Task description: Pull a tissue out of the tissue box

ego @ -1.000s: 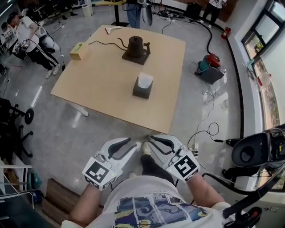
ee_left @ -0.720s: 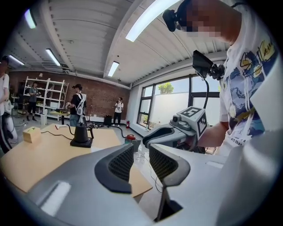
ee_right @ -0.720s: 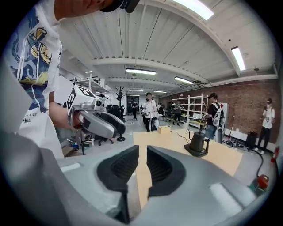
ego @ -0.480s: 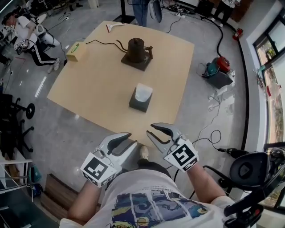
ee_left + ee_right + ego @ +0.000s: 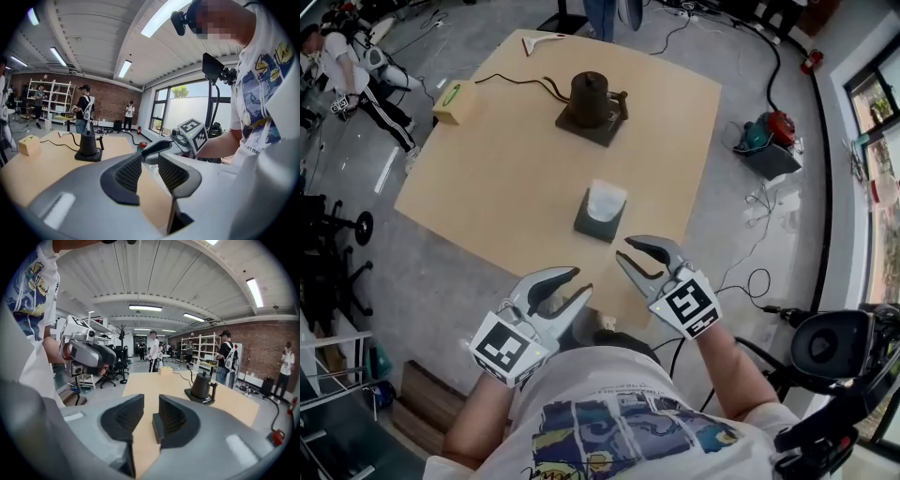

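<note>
the tissue box [image 5: 598, 221] sits on the wooden table [image 5: 506, 178], close to the edge nearest the person. it is a dark box, and a white tissue [image 5: 606, 198] sticks up out of its top. nothing is touching the box or the tissue.

the person holds both grippers low in front of the body, on the near side of the box. the left gripper [image 5: 577, 285] is out past the table's near edge, over the floor [image 5: 441, 281]. its two jaws have a small gap between them, and nothing is in the gap. only the table top shows through it. the right gripper [image 5: 624, 251] is over the near edge of the table, close to the tissue box but not touching it. its jaws are opening and stand a little way apart, with nothing between them.

farther back on the table stands a dark kettle [image 5: 591, 94] on a flat base [image 5: 581, 127]. a small tan box [image 5: 454, 101] with a green top sits near the left corner, and a small white thing [image 5: 541, 40] lies at the far edge. on the floor to the right of the table there is a red and green machine [image 5: 767, 136] with cables around it. other people [image 5: 84, 110] stand far across the room — by the brick wall and the shelves.
</note>
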The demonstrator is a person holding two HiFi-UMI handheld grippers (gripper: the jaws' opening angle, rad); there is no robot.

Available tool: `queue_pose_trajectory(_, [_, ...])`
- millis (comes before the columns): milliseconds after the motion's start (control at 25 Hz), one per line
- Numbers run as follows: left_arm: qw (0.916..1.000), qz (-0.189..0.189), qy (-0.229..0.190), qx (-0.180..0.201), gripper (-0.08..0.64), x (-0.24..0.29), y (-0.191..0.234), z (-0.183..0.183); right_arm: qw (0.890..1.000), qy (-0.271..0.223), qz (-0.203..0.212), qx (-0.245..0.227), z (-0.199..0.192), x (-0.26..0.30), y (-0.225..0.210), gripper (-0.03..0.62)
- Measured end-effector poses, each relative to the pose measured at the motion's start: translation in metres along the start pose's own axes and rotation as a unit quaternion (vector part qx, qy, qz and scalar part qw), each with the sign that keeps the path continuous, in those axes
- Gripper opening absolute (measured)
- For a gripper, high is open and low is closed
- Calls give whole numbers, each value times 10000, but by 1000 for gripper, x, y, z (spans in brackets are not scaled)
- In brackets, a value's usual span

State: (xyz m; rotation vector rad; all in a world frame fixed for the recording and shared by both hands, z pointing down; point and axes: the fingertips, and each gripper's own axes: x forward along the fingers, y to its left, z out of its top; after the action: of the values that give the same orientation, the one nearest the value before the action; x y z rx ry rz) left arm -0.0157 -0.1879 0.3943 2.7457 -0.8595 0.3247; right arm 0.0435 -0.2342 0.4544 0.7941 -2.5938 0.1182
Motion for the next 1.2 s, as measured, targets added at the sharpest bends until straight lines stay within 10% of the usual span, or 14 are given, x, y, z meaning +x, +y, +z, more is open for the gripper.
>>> queue_pose_trajectory(440, [9995,-219,225,67,114,-1,43,1,9975,576,-384,136,-45,58,-71,159])
queue_pose_trajectory(1200, [9982,-128,572,-159,114,13,78,-15,9820,1384,535,1171,-140,145,-139,272])
